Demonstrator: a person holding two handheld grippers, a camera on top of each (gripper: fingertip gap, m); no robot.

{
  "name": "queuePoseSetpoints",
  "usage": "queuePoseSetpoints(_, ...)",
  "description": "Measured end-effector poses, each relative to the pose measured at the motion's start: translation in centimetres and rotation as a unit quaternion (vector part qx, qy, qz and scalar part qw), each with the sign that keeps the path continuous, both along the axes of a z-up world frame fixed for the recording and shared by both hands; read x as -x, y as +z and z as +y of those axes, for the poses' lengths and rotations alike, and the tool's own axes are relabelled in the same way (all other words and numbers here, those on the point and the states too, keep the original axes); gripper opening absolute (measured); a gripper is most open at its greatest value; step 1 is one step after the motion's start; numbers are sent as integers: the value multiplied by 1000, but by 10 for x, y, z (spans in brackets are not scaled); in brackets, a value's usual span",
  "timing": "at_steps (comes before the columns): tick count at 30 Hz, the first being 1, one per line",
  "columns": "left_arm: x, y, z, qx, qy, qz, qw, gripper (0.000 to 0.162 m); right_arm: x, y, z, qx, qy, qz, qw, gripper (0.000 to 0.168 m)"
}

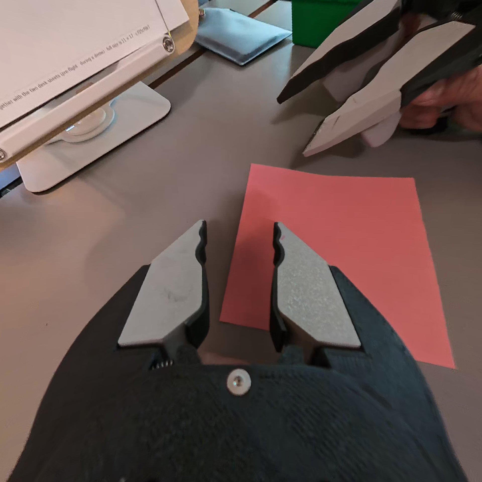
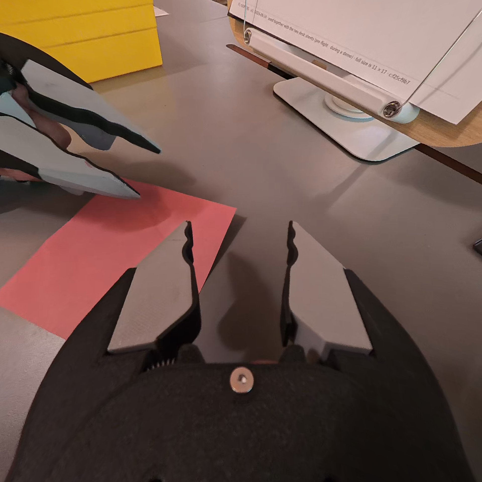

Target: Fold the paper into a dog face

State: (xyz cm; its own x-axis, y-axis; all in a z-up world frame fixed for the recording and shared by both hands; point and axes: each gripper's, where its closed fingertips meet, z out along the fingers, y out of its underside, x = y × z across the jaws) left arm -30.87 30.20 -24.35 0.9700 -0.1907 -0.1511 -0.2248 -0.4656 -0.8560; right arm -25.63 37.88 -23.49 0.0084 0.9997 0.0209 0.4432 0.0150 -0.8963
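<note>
A flat pink-red sheet of paper (image 1: 339, 247) lies unfolded on the grey table; it also shows in the right wrist view (image 2: 104, 255). My left gripper (image 1: 240, 224) is open and empty, hovering over the paper's left edge, one finger over the table and one over the sheet. My right gripper (image 2: 238, 224) is open and empty, straddling the paper's right corner. In the left wrist view the right gripper (image 1: 294, 122) shows beyond the paper's far edge. In the right wrist view the left gripper (image 2: 150, 172) shows over the paper's far left.
A white document stand (image 1: 91, 140) with a printed sheet stands behind the paper, also in the right wrist view (image 2: 347, 117). A green box (image 1: 313, 23) and a pale blue pouch (image 1: 240, 36) sit at the back. A yellow box (image 2: 99, 36) is far left.
</note>
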Motion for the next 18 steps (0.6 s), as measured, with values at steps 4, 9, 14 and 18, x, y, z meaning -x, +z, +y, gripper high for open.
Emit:
queuePoseSetpoints(4, 0, 2, 0, -4, 4, -14, 1000, 58, -4, 8, 1, 11, -4, 27, 1000, 77)
queuePoseSetpoints(9, 5, 8, 0, -18, 17, -42, 999, 60, -9, 11, 5, 33, -13, 36, 999, 77)
queuePoseSetpoints(14, 2, -1, -4, 17, 0, -36, 999, 59, -11, 8, 5, 29, -18, 26, 999, 75)
queuePoseSetpoints(18, 2, 3, -6, 13, 0, -38, 999, 52, -11, 5, 4, 24, -18, 17, 999, 72)
